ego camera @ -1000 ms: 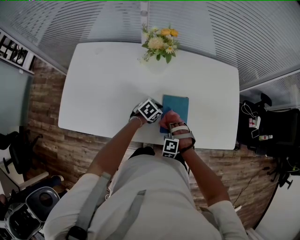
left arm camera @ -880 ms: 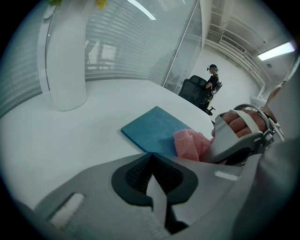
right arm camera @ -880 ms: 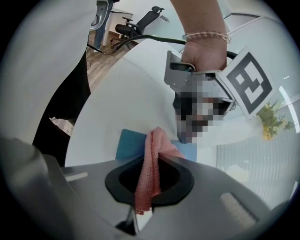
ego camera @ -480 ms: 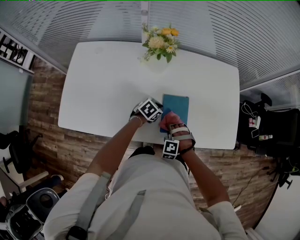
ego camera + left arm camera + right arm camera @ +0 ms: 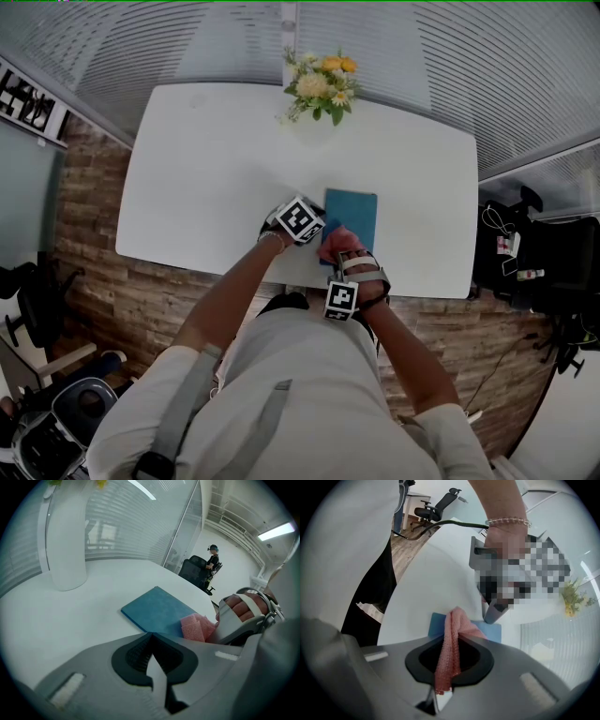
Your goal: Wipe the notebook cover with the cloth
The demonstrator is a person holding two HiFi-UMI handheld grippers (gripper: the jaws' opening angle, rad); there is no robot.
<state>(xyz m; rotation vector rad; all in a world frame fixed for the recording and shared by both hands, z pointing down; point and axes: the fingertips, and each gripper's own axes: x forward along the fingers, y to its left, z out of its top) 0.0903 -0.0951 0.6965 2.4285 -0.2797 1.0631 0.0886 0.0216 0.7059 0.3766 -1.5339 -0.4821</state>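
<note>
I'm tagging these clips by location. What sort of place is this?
Likely an office meeting room: a long white table, slatted blinds along the walls behind it, and a black swivel chair on the wood floor.

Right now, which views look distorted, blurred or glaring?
Head view: even light, sharp, but the table edges bow. Left gripper view: dark round border, notebook sharp, ceiling light burns white. Right gripper view: cloth shows its weave; a mosaic patch sits upper right.
</note>
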